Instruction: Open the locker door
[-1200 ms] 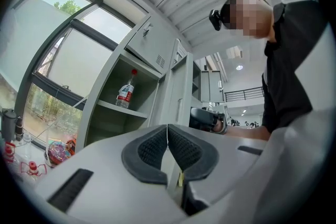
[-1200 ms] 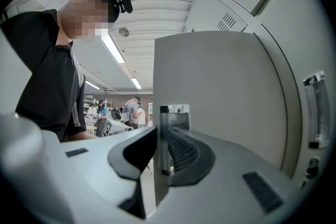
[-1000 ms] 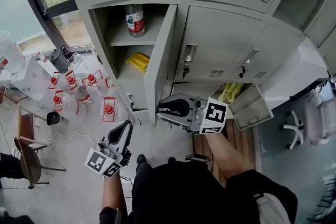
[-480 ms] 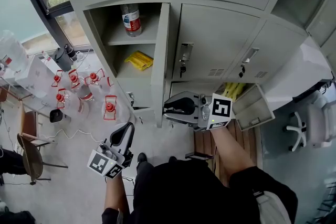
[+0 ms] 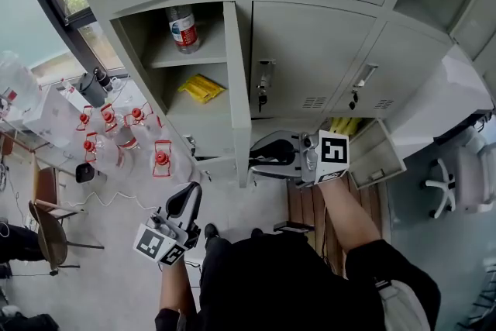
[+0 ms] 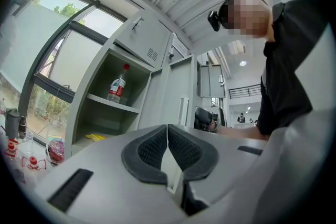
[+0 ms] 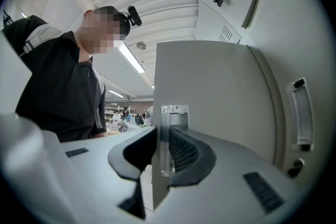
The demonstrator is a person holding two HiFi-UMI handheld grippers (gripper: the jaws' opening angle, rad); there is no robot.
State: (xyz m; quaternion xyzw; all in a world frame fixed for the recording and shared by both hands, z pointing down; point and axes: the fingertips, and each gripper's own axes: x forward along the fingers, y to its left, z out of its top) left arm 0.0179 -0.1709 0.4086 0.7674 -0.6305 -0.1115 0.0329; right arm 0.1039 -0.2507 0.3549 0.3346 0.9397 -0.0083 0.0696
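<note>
The grey locker door stands swung out, nearly edge-on in the head view, and its compartment is open. My right gripper is shut on the door's free edge at the metal handle plate; the door's face fills the right gripper view. My left gripper hangs lower left, away from the lockers, its jaws shut with nothing between them. Inside the open compartment a water bottle stands on the shelf and a yellow pack lies below it.
Several red-capped water jugs stand on the floor left of the lockers, with a chair further left. A low locker door at the right hangs open. Closed lockers with handles line the wall.
The locker door has swung wider, from angled towards the right to nearly edge-on. My right gripper moved right with it. The left gripper shifted only slightly.
</note>
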